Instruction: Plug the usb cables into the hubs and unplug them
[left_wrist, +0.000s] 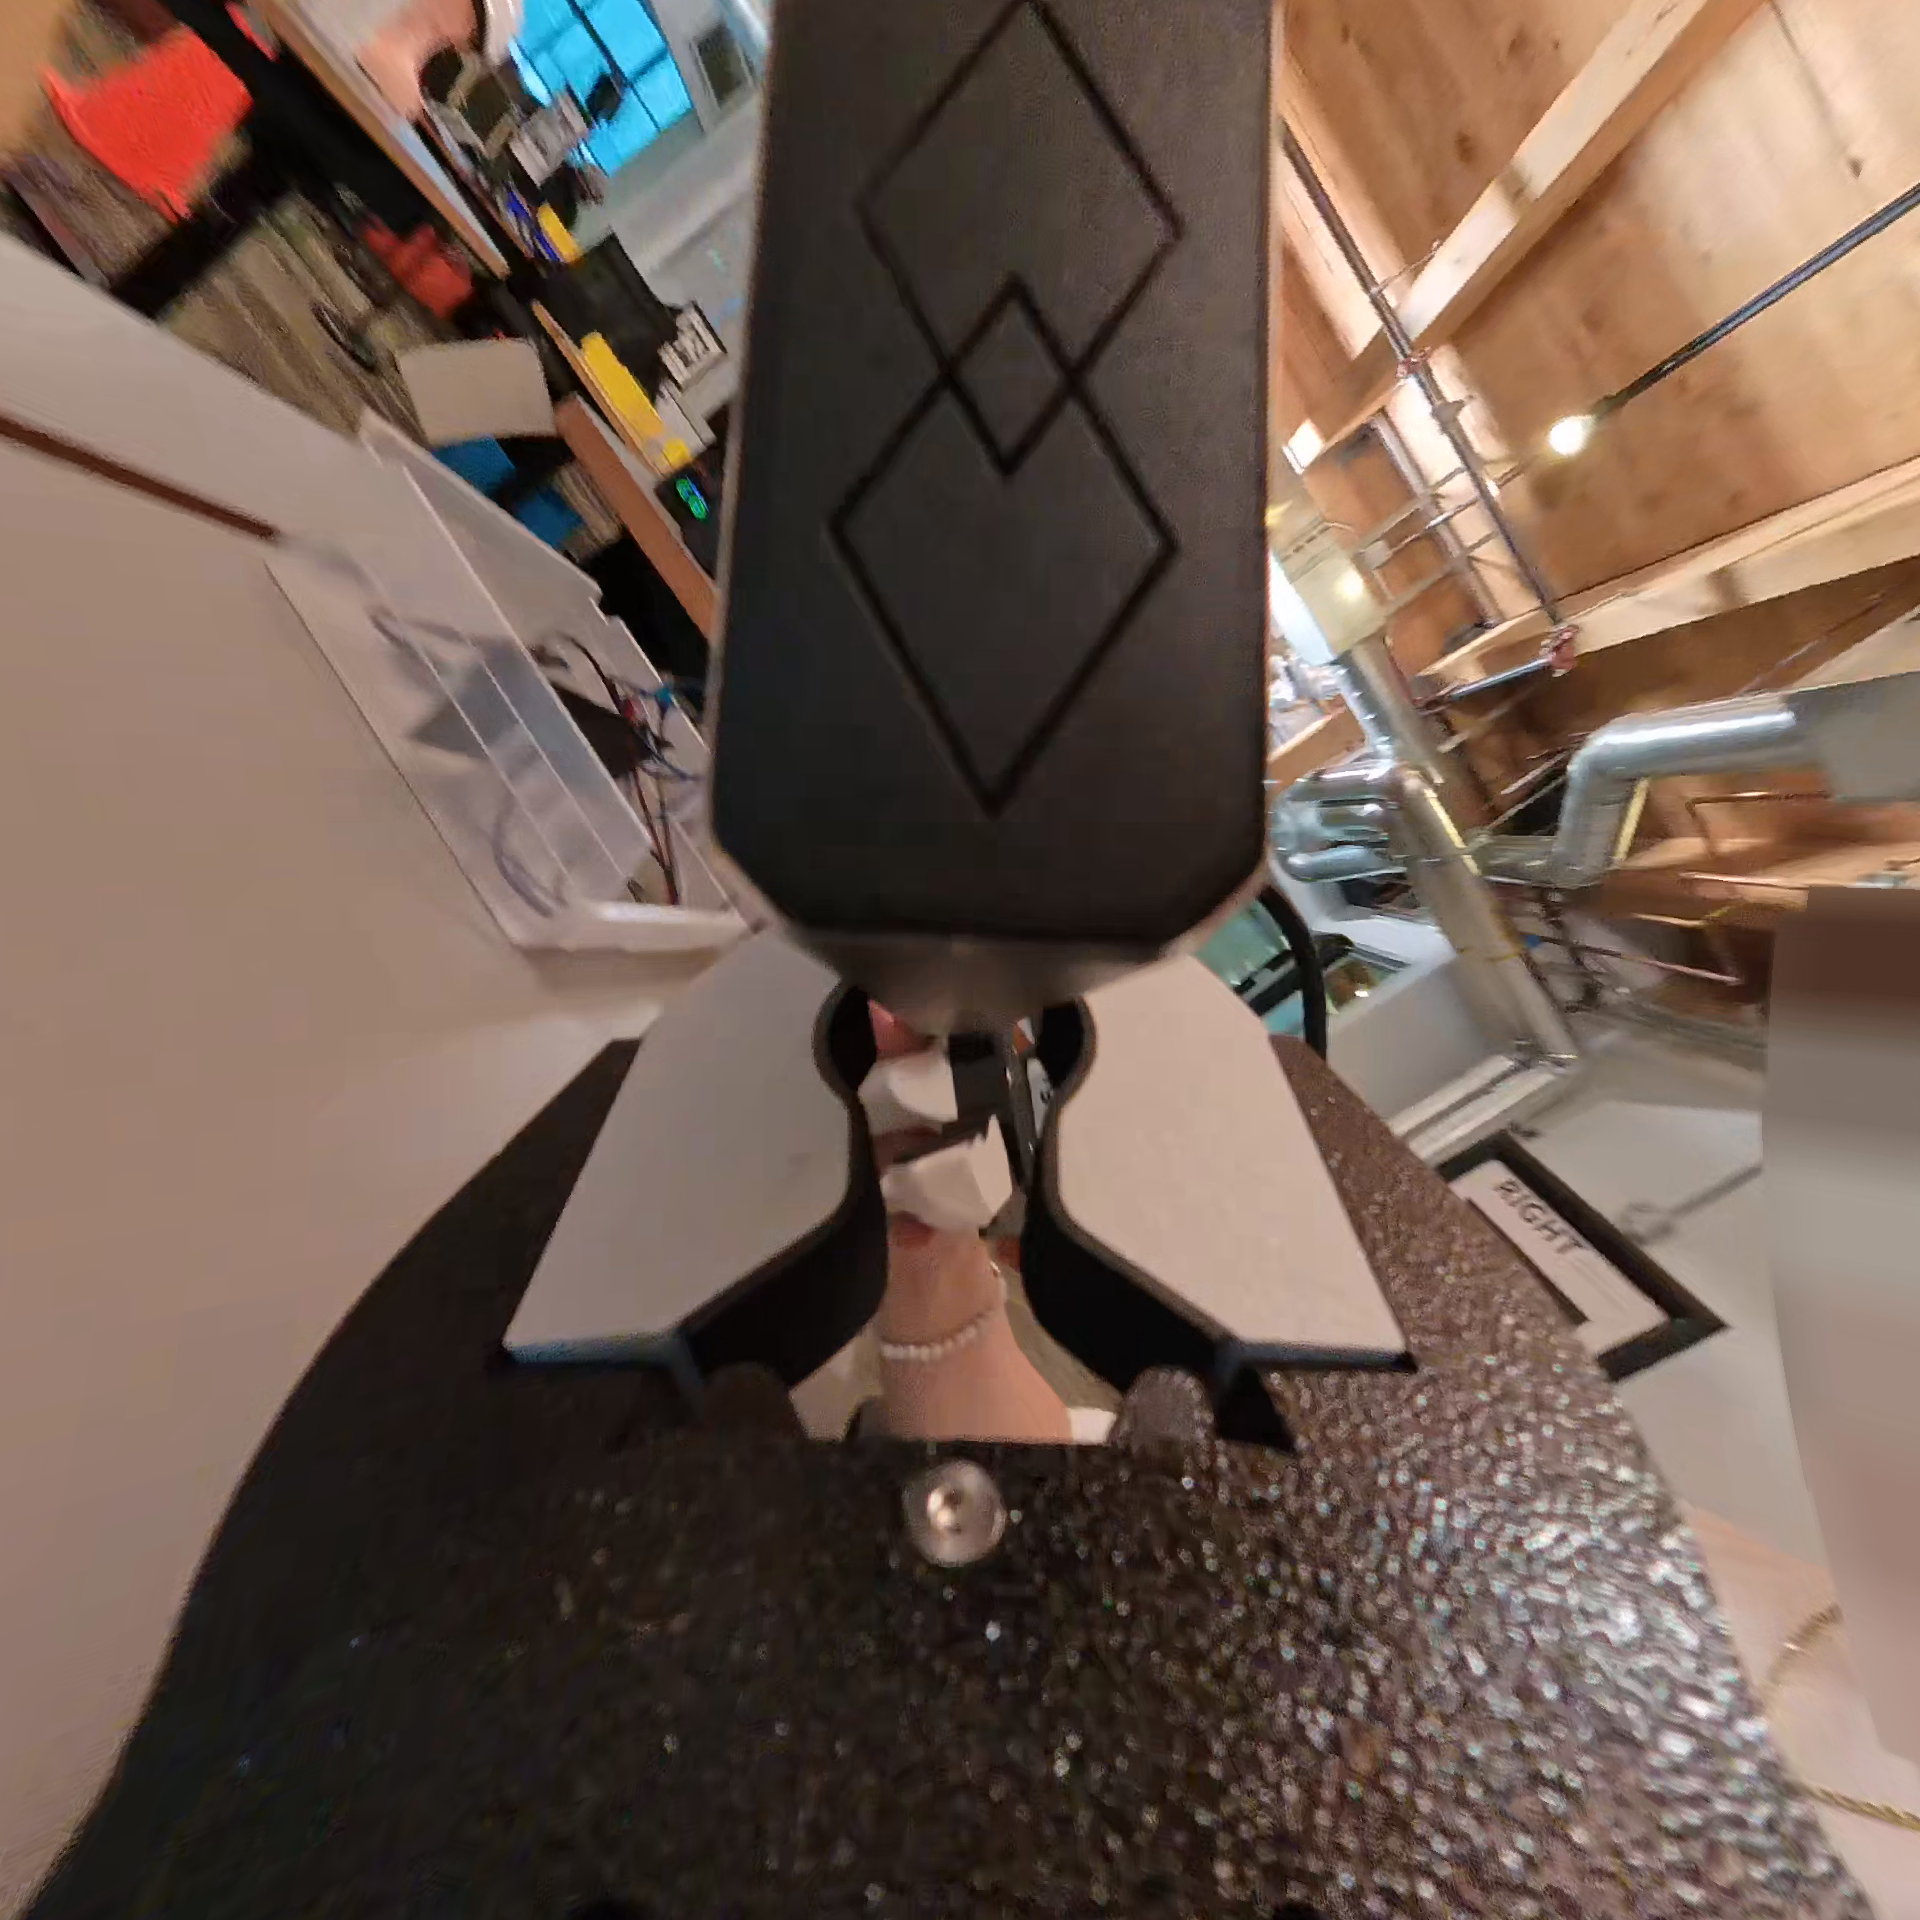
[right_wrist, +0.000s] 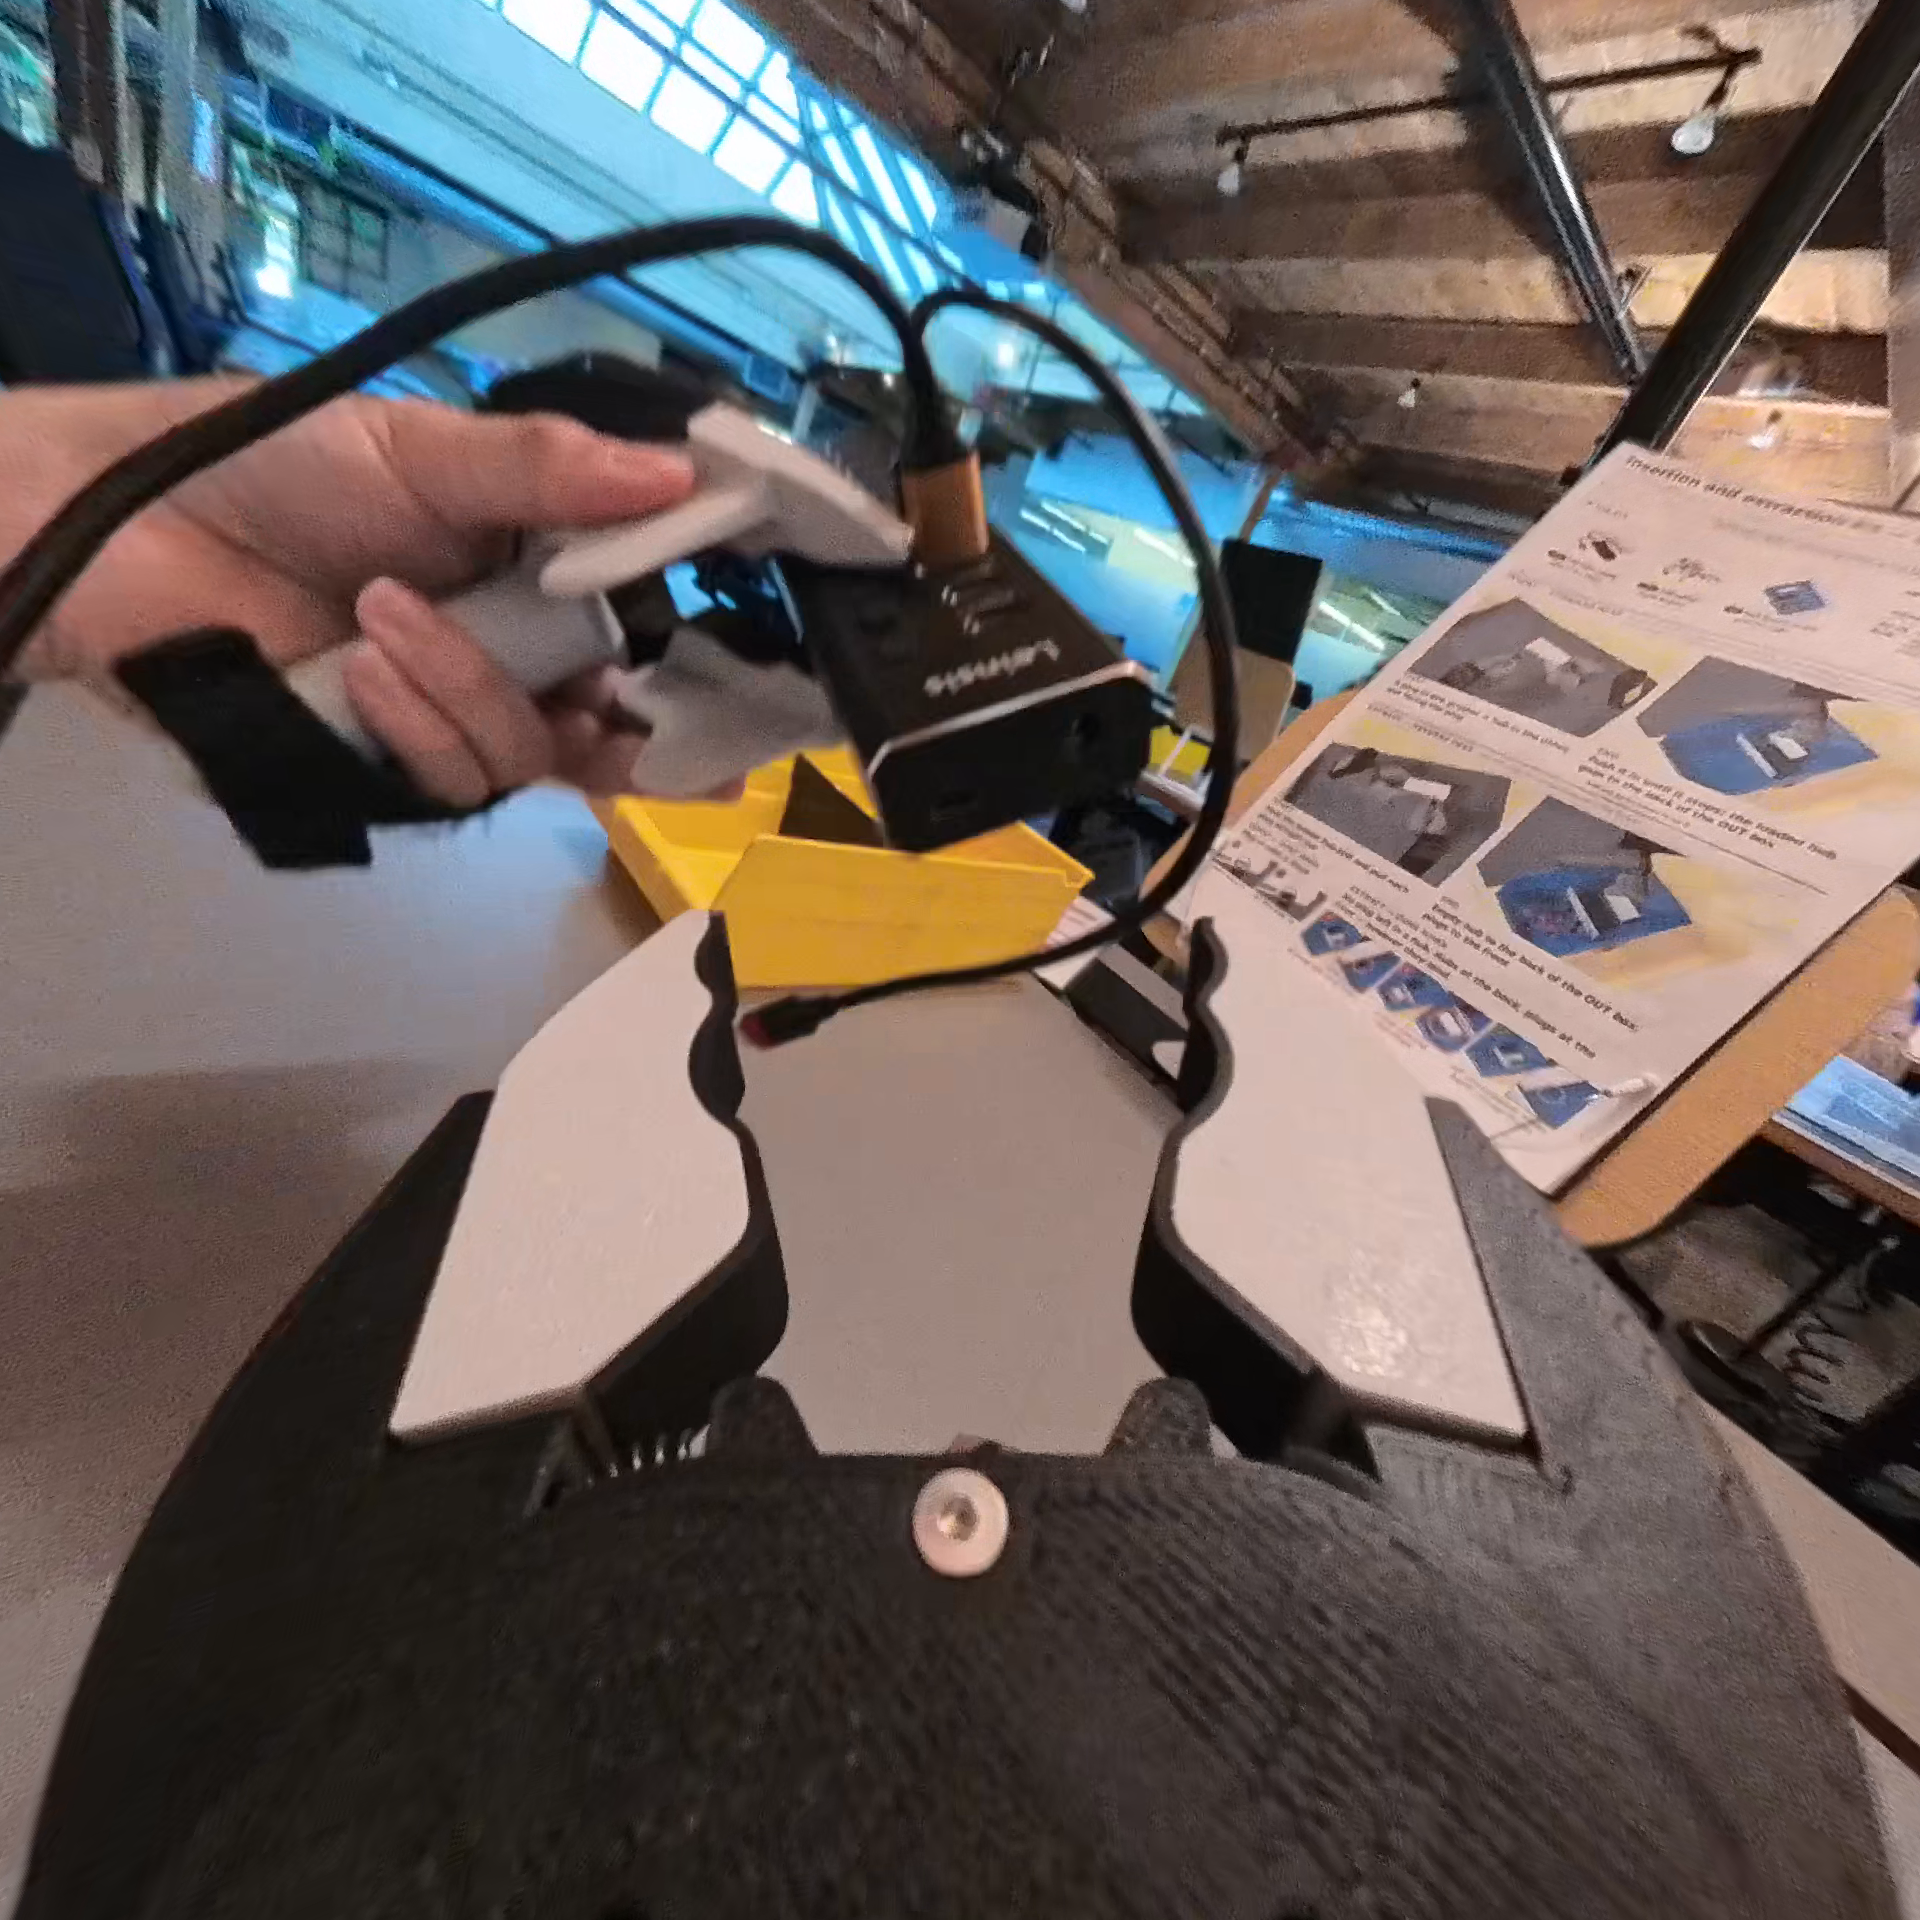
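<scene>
Left gripper (left_wrist: 951, 1049) clamps black USB hub (left_wrist: 992, 468) by one end, held aloft; copper-collared plug (right_wrist: 942, 506) seated on top. Right gripper (right_wrist: 961, 1023) released, empty, below hub. Risk: end-only grip lets hub pivot or slip when plug pulled; looping black cable (right_wrist: 1210, 623) may snag.

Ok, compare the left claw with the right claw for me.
The left claw is shut on the black hub; the right claw stands open and empty. The left claw's hub carries a copper-coloured plug; by the right claw, a thin cable's red-tipped plug sits beside one finger, ungripped. Both have pale fingers on black bodies.
</scene>
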